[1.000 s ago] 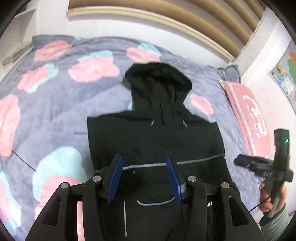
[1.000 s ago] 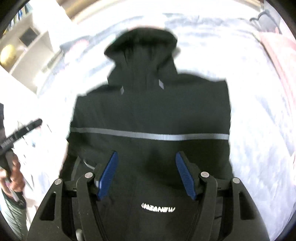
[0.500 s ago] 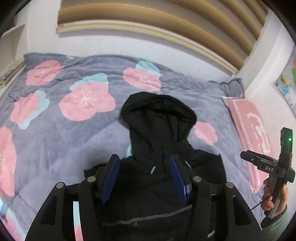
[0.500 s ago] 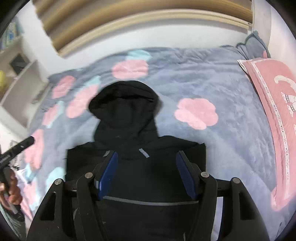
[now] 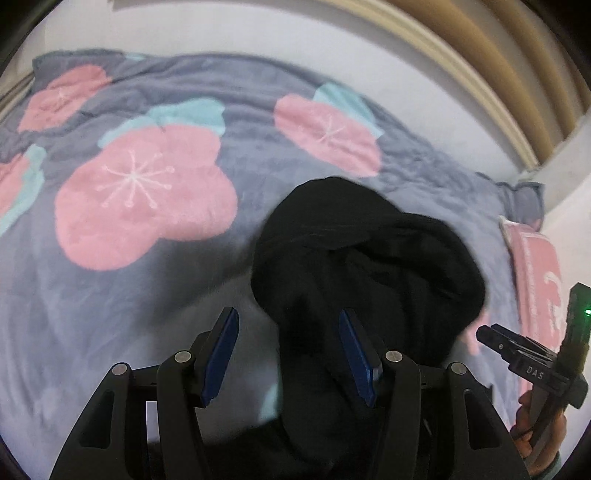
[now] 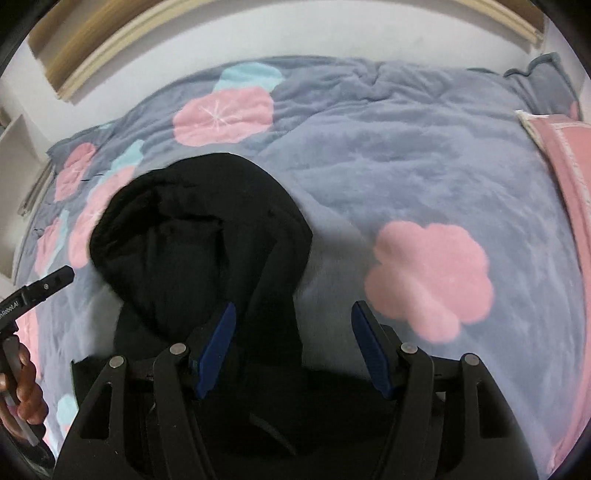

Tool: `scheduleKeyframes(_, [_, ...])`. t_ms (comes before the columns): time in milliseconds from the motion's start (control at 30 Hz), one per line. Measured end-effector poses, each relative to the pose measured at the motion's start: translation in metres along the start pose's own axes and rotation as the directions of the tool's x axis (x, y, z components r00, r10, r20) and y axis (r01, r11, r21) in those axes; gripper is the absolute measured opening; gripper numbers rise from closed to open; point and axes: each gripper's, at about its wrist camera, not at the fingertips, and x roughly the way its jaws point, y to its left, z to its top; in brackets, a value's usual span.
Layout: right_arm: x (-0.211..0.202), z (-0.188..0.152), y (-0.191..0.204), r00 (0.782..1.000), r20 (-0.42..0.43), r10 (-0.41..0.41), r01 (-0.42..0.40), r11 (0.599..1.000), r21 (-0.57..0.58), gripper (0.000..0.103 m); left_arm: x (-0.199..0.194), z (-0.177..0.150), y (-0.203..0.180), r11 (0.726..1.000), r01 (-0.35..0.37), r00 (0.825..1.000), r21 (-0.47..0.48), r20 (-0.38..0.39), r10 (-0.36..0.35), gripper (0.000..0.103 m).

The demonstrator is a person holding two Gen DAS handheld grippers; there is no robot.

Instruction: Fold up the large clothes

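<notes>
Nearest in each wrist view, the blue-padded jaws stand spread apart with nothing between them: the left gripper (image 5: 288, 349) hangs over the left flank of the hood, the right gripper (image 6: 293, 343) over its right flank. Both hover above the black hooded jacket (image 6: 207, 266), which lies face up on the bed with its body running back under the cameras and its hood (image 5: 365, 254) pointing toward the wall.

The step in hand looks like taking the hood to fold it down onto the chest. To do that well, each gripper should come down on the hood's outer rim, one at each side and level with the other, pinch only the jacket cloth and not the blanket beneath, then lift and carry both edges toward the body together so the crease falls straight across the neck.

The jacket seems a thick, matte, soft fabric that slumps into rounded folds, though its blackness and some motion blur hide the seams. Beneath it the blanket (image 6: 406, 155) is plush grey fleece with pink and teal blossoms (image 5: 144, 195), likely to snag if the pads dig in. Farther off at the right lies a pink pillow (image 6: 569, 177), and beyond the bed a white wall (image 5: 258, 33).
</notes>
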Motion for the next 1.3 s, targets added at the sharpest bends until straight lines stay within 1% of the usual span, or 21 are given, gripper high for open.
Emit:
scheduleKeyframes(100, [0.032,0.011,0.002,1.0,-0.028,-0.006,0.006,1.0,0.001,0.063,0.037,0.008,0.006,0.999,-0.029,0.999,-0.027,-0.029,0.028,0.058])
scheduleKeyframes(133, [0.044,0.014,0.002,0.999,-0.04,-0.002,0.002,1.0,-0.002,0.048,0.047,0.01,0.008,0.998,-0.053,0.998,-0.025,-0.034,0.052,0.057])
scheduleKeyframes(167, [0.052,0.017,0.002,0.999,-0.049,0.006,-0.006,1.0,-0.004,0.019,0.059,0.013,0.012,0.996,-0.087,0.996,-0.019,-0.04,0.086,0.046])
scheduleKeyframes(200, [0.057,0.018,0.0,0.999,-0.05,0.006,-0.006,1.0,0.001,0.01,0.067,0.018,0.019,0.995,-0.093,0.995,-0.023,-0.041,0.092,0.028])
scheduleKeyframes(233, [0.057,0.019,-0.006,0.999,-0.034,-0.001,0.002,1.0,0.019,0.007,0.069,0.022,0.028,0.997,-0.052,0.998,-0.05,-0.048,0.049,0.015])
scheduleKeyframes(333, [0.034,0.017,-0.042,0.993,0.043,0.108,-0.113,0.984,0.134,0.004,0.043,0.026,0.065,0.965,0.154,0.987,-0.213,-0.008,-0.16,0.016])
scheduleKeyframes(367, [0.026,0.013,-0.049,0.986,0.064,0.151,-0.159,0.976,0.149,0.004,0.029,0.021,0.066,0.958,0.204,0.978,-0.202,0.003,-0.208,0.018])
scheduleKeyframes(467, [0.021,0.001,-0.038,0.991,0.086,0.101,-0.106,0.992,0.065,0.004,0.013,0.005,0.056,0.983,0.151,0.989,-0.107,0.005,-0.151,0.022])
scheduleKeyframes(500, [0.033,-0.003,-0.036,0.994,0.073,0.084,-0.087,0.995,0.046,0.004,0.024,0.001,0.062,0.984,0.129,0.991,-0.12,-0.022,-0.133,0.026])
scheduleKeyframes(533, [0.05,-0.005,-0.039,0.996,0.04,0.075,-0.077,0.996,0.051,0.004,0.041,-0.002,0.072,0.984,0.099,0.992,-0.146,-0.066,-0.11,0.04])
scheduleKeyframes(567, [0.066,-0.007,-0.043,0.997,0.004,0.072,-0.072,0.995,0.065,0.004,0.065,-0.006,0.084,0.982,0.068,0.987,-0.177,-0.133,-0.092,0.044])
scheduleKeyframes(600, [0.088,-0.009,-0.048,0.996,-0.047,0.081,-0.077,0.993,0.088,0.004,0.085,-0.011,0.094,0.973,0.089,0.977,-0.211,-0.17,-0.126,0.044])
scheduleKeyframes(667, [0.109,-0.011,-0.053,0.991,-0.08,0.108,-0.098,0.988,0.117,0.004,0.085,-0.012,0.093,0.979,0.116,0.983,-0.171,-0.123,-0.138,0.047])
scheduleKeyframes(733, [0.105,-0.007,-0.053,0.99,-0.082,0.116,-0.107,0.988,0.114,0.006,0.079,-0.012,0.086,0.986,0.112,0.984,-0.125,-0.125,-0.128,0.047])
scheduleKeyframes(800, [0.099,-0.005,-0.052,0.991,-0.08,0.111,-0.105,0.991,0.081,0.014,0.07,-0.013,0.082,0.99,0.117,0.983,-0.077,-0.133,-0.126,0.048])
scheduleKeyframes(867, [0.085,-0.006,-0.048,0.994,-0.078,0.08,-0.078,0.996,0.032,0.031,0.057,-0.015,0.079,0.99,0.132,0.978,-0.049,-0.156,-0.138,0.048])
scheduleKeyframes(933, [0.068,-0.011,-0.045,0.995,-0.074,0.073,-0.074,0.997,-0.008,0.034,0.037,-0.022,0.079,0.988,0.154,0.973,-0.019,-0.172,-0.155,0.048])
scheduleKeyframes(1067, [0.028,-0.018,-0.04,0.994,-0.041,0.097,-0.1,0.991,-0.084,0.041,-0.004,-0.034,0.076,0.99,0.13,0.982,0.062,-0.145,-0.12,0.048])
scheduleKeyframes(1200, [0.003,0.006,-0.018,0.991,0.033,0.129,-0.123,0.982,-0.141,0.046,-0.031,-0.01,0.046,0.979,0.176,0.984,0.106,-0.045,-0.173,0.048])
scheduleKeyframes(1267, [0.005,0.03,0.001,0.984,0.065,0.163,-0.15,0.975,-0.165,0.061,-0.03,0.005,0.029,0.971,0.204,0.979,0.124,-0.013,-0.204,0.049])
scheduleKeyframes(1300, [0.011,0.043,0.012,0.983,0.078,0.166,-0.15,0.973,-0.174,0.063,-0.024,0.014,0.016,0.969,0.205,0.978,0.135,0.003,-0.207,0.049])
